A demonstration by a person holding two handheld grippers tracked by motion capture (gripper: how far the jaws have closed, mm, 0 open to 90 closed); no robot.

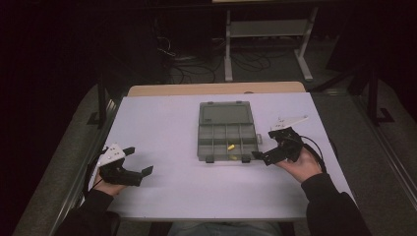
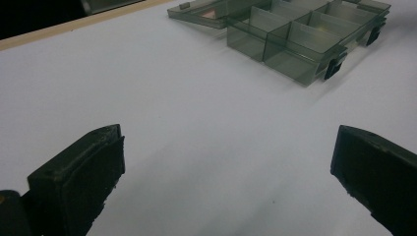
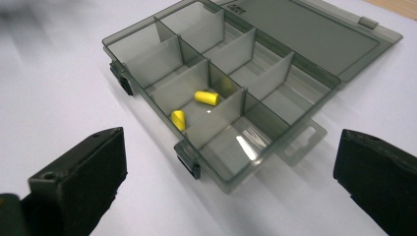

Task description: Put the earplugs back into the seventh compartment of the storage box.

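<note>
A smoky clear compartment box point(image 1: 200, 146) lies mid-table with its lid point(image 1: 225, 114) folded flat behind it. Two yellow earplugs point(image 1: 230, 146) lie in one front compartment. In the right gripper view the box point(image 3: 129, 38) is just ahead, with one earplug point(image 3: 206, 98) on its side and the other earplug point(image 3: 178, 119) by the front wall. My right gripper point(image 1: 264, 144) point(image 3: 228, 167) is open beside the box's right front corner, holding nothing. My left gripper point(image 1: 138, 161) point(image 2: 228, 162) is open over bare table at the left, with the box point(image 2: 290, 66) far ahead.
The white table top point(image 1: 167, 191) has a wooden strip point(image 1: 216, 89) along its far edge. Beyond it are a metal stand point(image 1: 268, 29) and cables on a dark floor. Black latches point(image 3: 189, 164) stick out from the box's front.
</note>
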